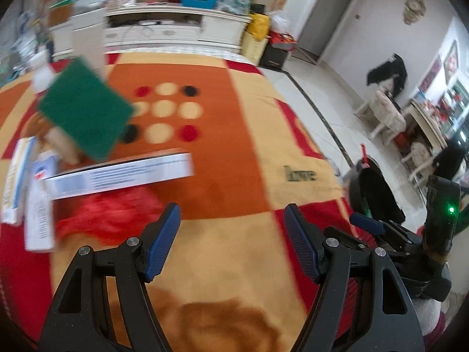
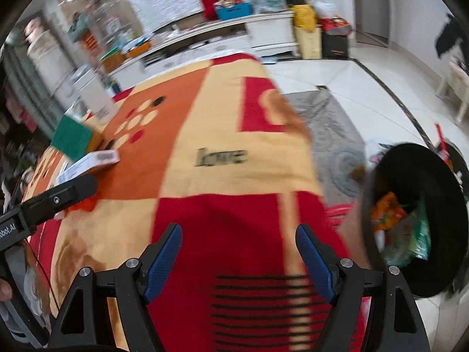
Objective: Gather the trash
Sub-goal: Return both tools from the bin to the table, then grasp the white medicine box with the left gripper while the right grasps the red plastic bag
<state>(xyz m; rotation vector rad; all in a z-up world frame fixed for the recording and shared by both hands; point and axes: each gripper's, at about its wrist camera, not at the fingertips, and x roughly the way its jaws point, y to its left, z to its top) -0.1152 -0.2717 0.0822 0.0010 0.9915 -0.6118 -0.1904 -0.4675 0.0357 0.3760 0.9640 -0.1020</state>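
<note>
Here, both the left gripper [image 1: 231, 234] and right gripper [image 2: 239, 255] hang open-jawed and empty over the patterned orange-and-red blanket [image 2: 205, 135]; long white cardboard box [image 1: 123, 173] should be pinched across its narrow edge, then carried to the black round bin [image 2: 416, 223] alongside.

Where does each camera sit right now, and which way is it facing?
Left wrist: on the left claw, angled down across the blanket at the green pad and white box; its own open fingers show, with the right claw at right.
Right wrist: on the right claw, angled down at the blanket, with the black bin at right; open fingers show, left claw at left.
Shared: blanket, pad, box, bin, white cabinet.
</note>
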